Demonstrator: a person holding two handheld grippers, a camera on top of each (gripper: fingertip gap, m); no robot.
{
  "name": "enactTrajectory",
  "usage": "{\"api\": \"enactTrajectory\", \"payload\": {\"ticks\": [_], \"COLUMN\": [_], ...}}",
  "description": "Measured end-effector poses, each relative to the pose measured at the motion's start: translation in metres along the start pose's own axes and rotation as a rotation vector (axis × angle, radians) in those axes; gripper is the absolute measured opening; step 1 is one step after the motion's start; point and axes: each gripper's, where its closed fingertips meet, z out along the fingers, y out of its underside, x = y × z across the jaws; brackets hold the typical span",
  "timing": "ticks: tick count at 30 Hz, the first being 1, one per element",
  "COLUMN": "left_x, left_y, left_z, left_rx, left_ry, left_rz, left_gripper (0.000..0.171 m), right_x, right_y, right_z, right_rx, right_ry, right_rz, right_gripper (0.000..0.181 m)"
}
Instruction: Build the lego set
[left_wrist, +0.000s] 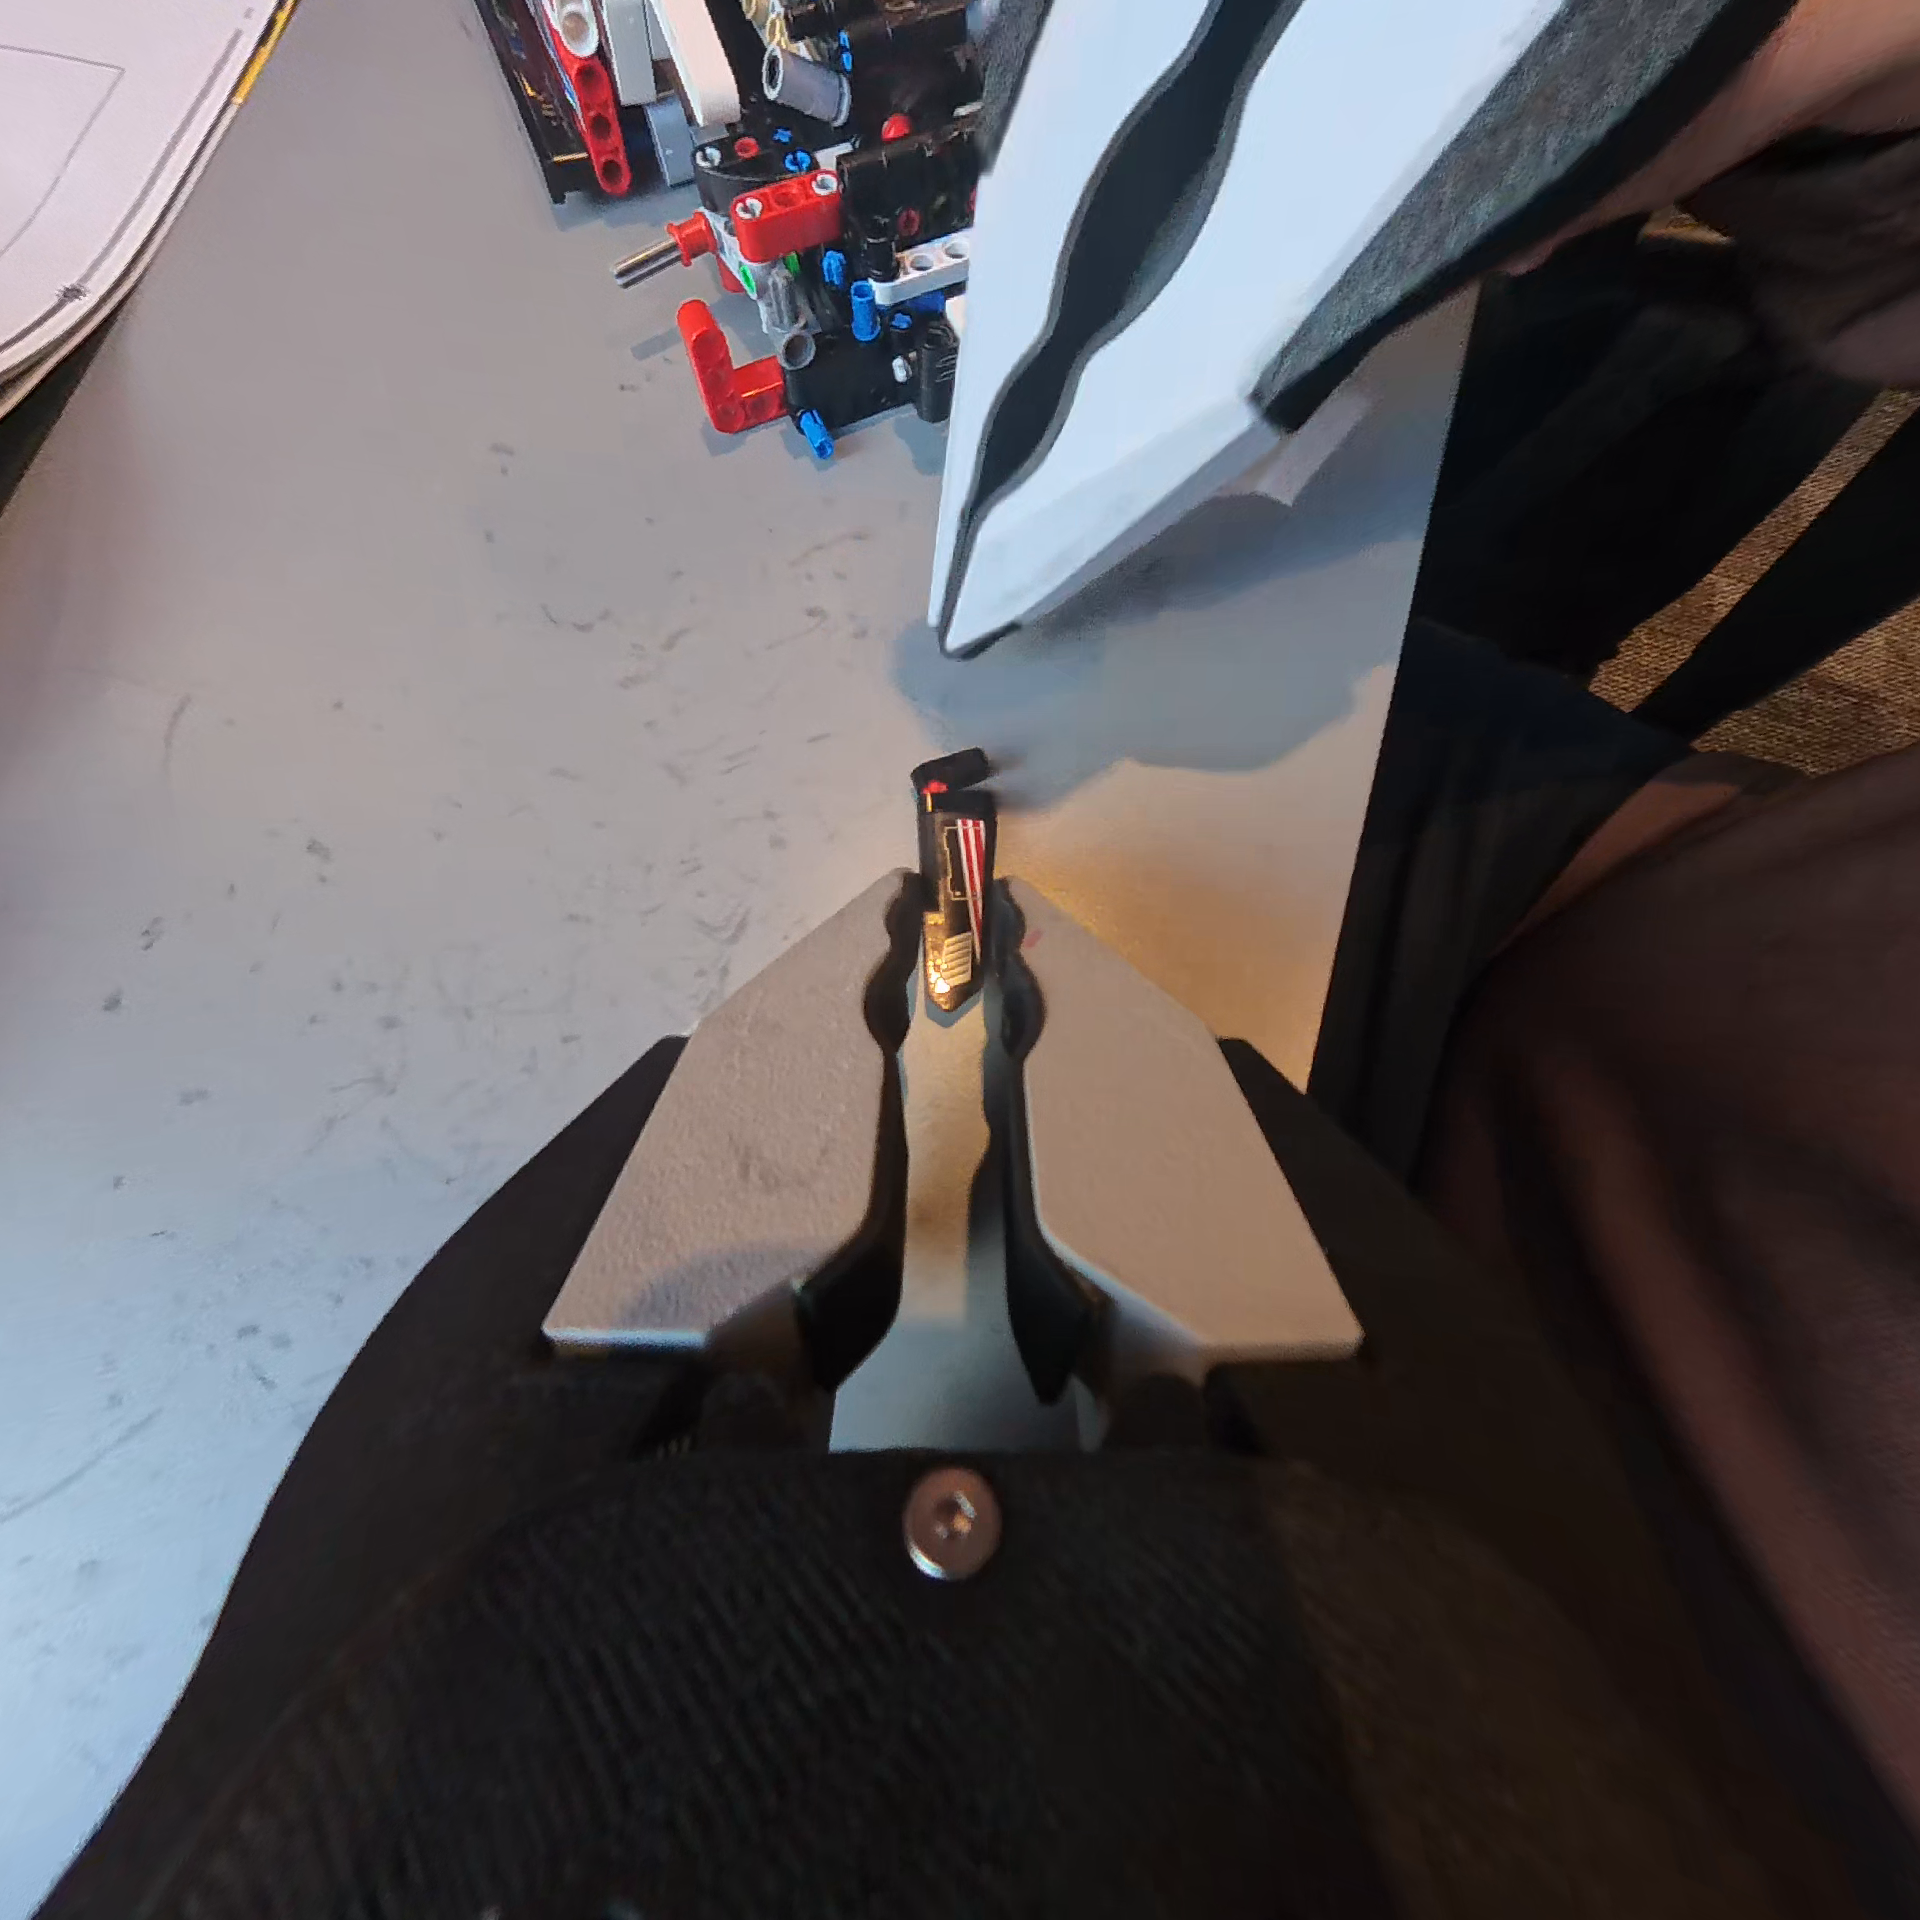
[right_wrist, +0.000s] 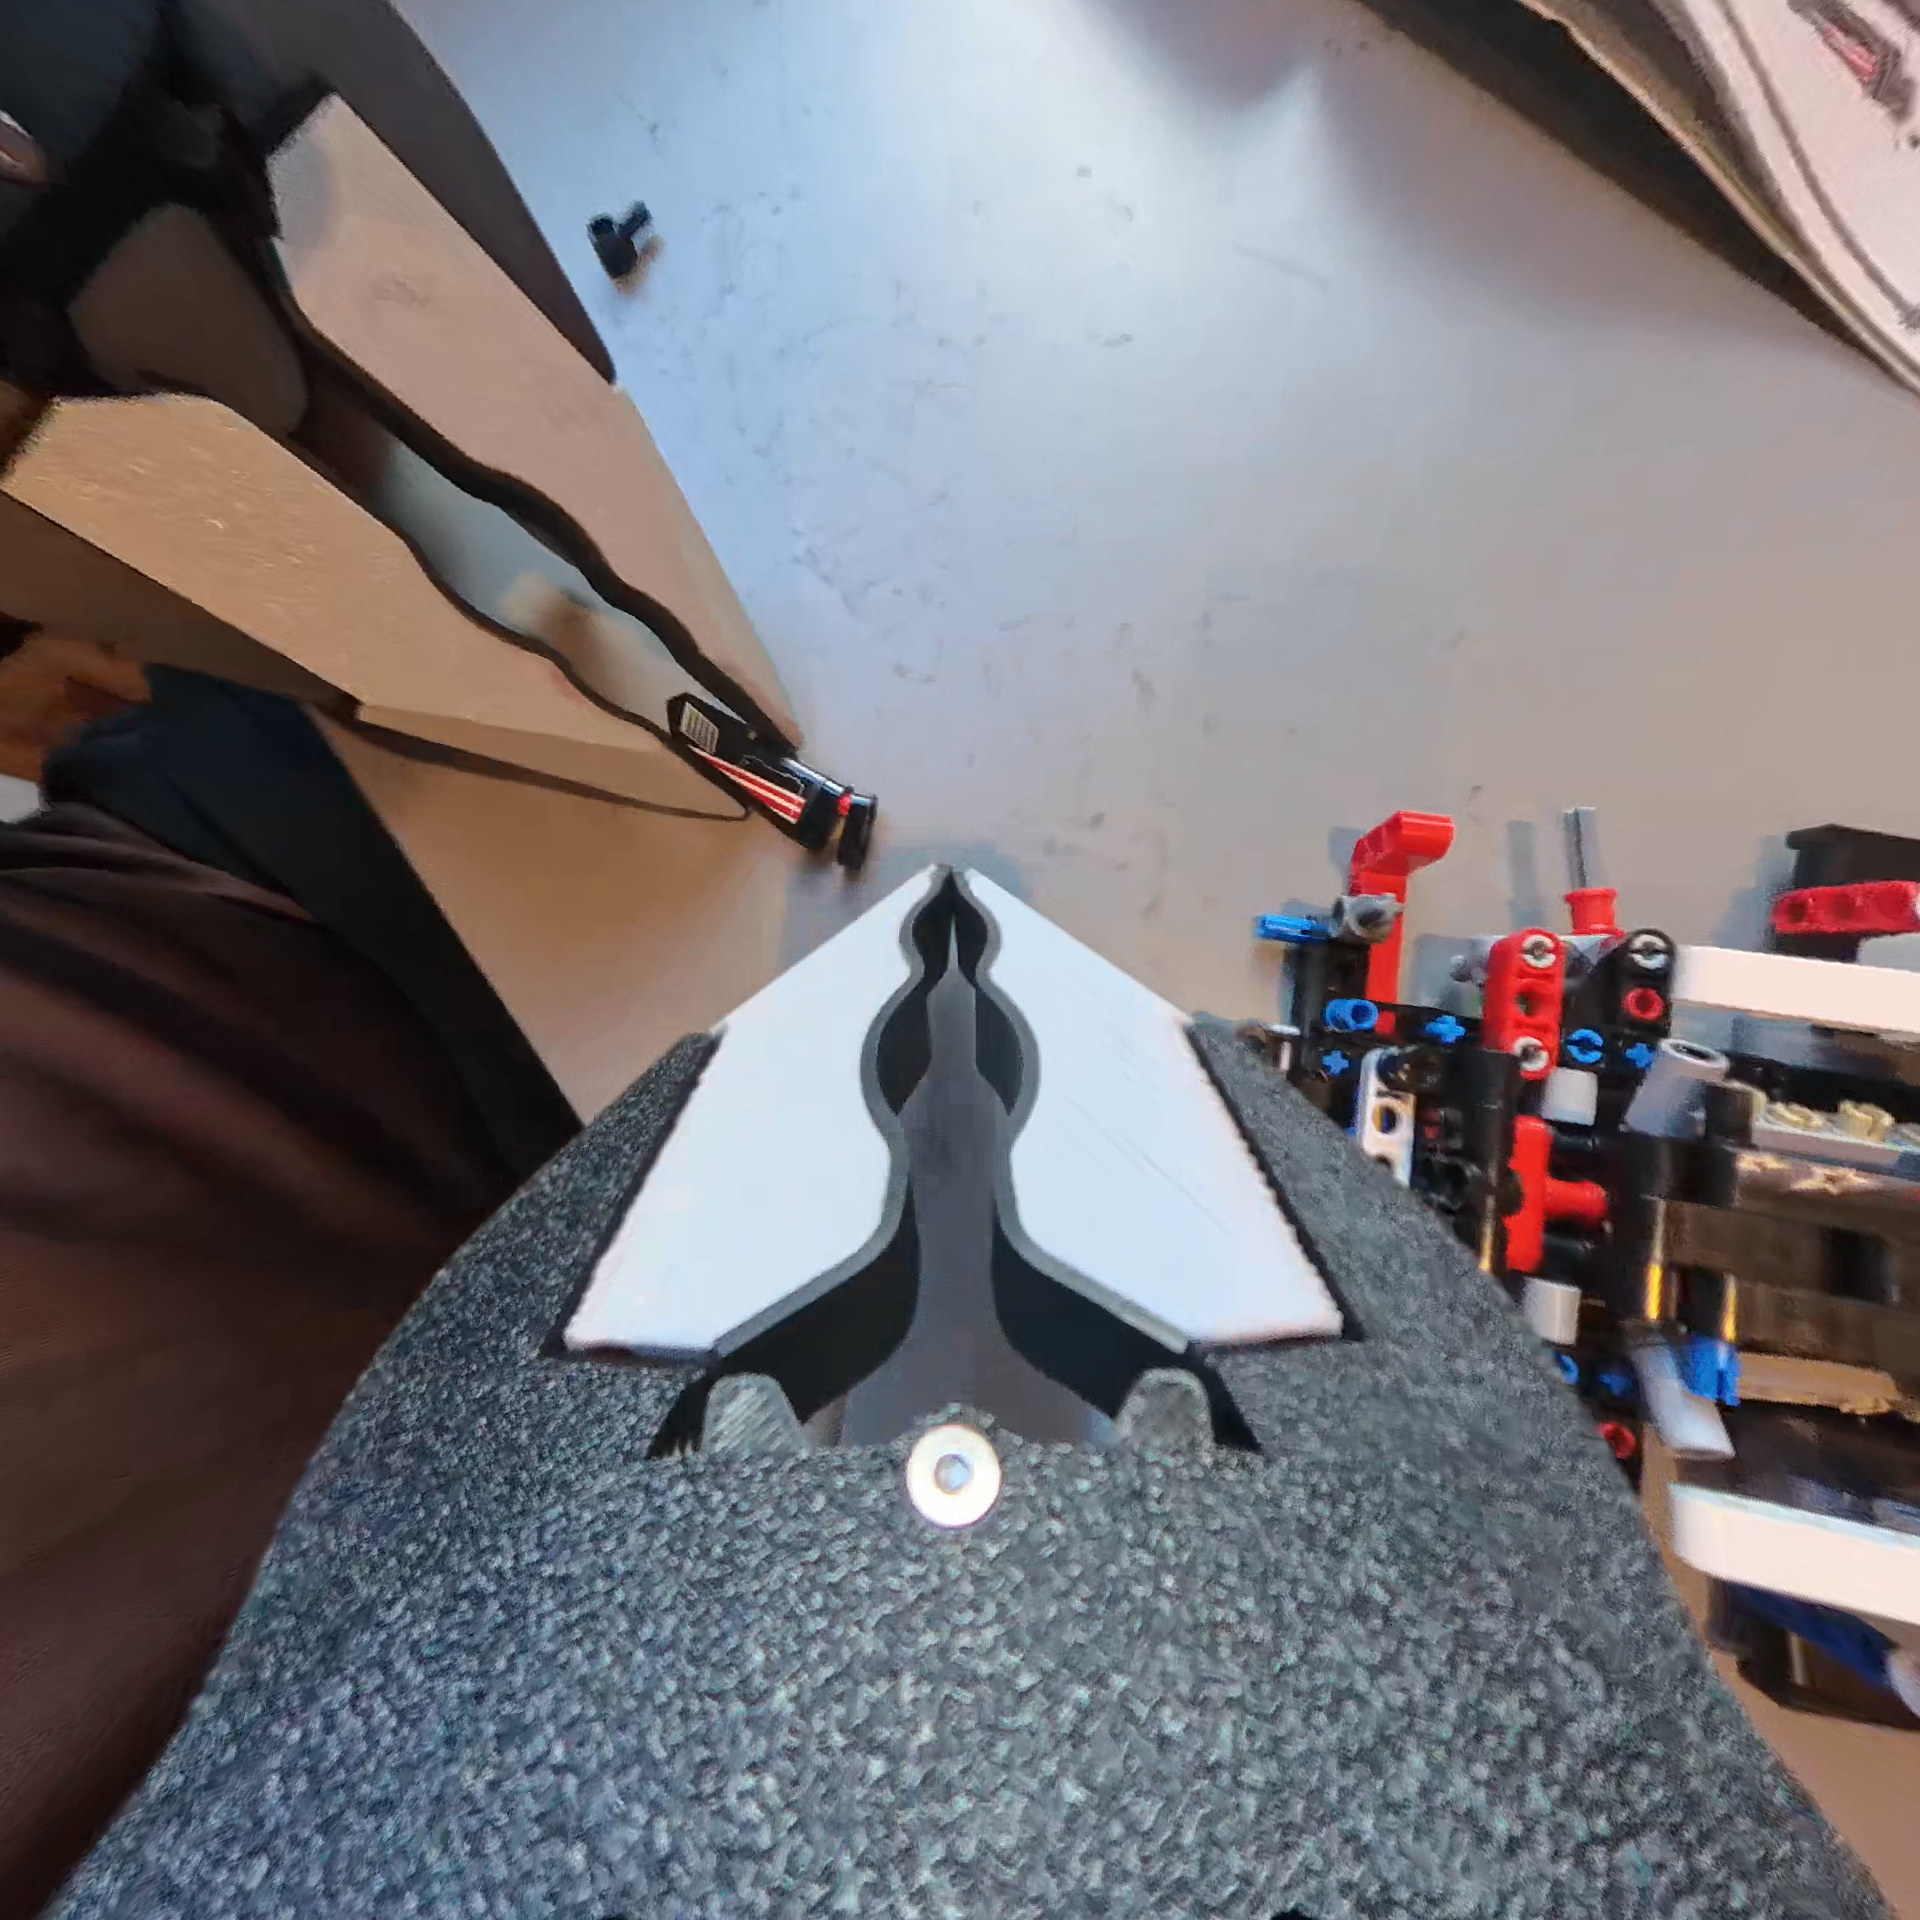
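Note:
My left gripper (left_wrist: 954, 904) is shut on a slim black lego panel with red and white stripes (left_wrist: 956, 894). It holds the panel just above the grey table (left_wrist: 416, 727). A small black piece with a red pin (left_wrist: 948, 771) sits at the panel's far end. The right wrist view shows the same panel (right_wrist: 764, 779) clamped at the left gripper's tips. My right gripper (right_wrist: 951, 878) is shut with nothing between its pads, close to the panel's end. It also shows in the left wrist view (left_wrist: 961, 639), hovering above the panel. The partly built lego model (left_wrist: 831, 239) stands farther back, and at the right in the right wrist view (right_wrist: 1558, 1091).
A small loose black lego piece (right_wrist: 620, 242) lies on the table beyond the left gripper. Paper sheets (left_wrist: 94, 166) lie at the table's far left. The table's edge (left_wrist: 1382, 831) and a person's dark clothing (left_wrist: 1662, 1143) are to the right. The tips of one gripper are about 5 centimetres away from the tips of the other. The left tips stand about 12 centimetres off the small loose black lego piece (right_wrist: 620, 242).

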Motion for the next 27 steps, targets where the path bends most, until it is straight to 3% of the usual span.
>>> {"api": "enactTrajectory", "payload": {"ticks": [4, 12, 20, 27], "left_x": [0.000, 0.000, -0.001, 0.000], "left_y": [0.000, 0.000, 0.000, 0.003], "left_z": [0.000, 0.000, 0.000, -0.002], "left_rx": [0.000, 0.000, -0.003, -0.007], "left_ry": [0.003, 0.005, 0.019, 0.109], "left_rz": [0.002, 0.007, 0.023, 0.069], "left_gripper": [0.010, 0.010, 0.010, 0.010], "right_x": [0.000, -0.013, -0.015, -0.019], "right_y": [0.000, -0.003, -0.004, -0.005], "right_z": [0.011, 0.017, 0.018, 0.019], "right_rx": [-0.021, -0.021, 0.015, 0.055], "right_ry": [0.037, -0.063, -0.061, -0.091], "right_rz": [-0.049, -0.053, -0.062, -0.096], "right_gripper": [0.000, 0.000, 0.000, 0.000]}}
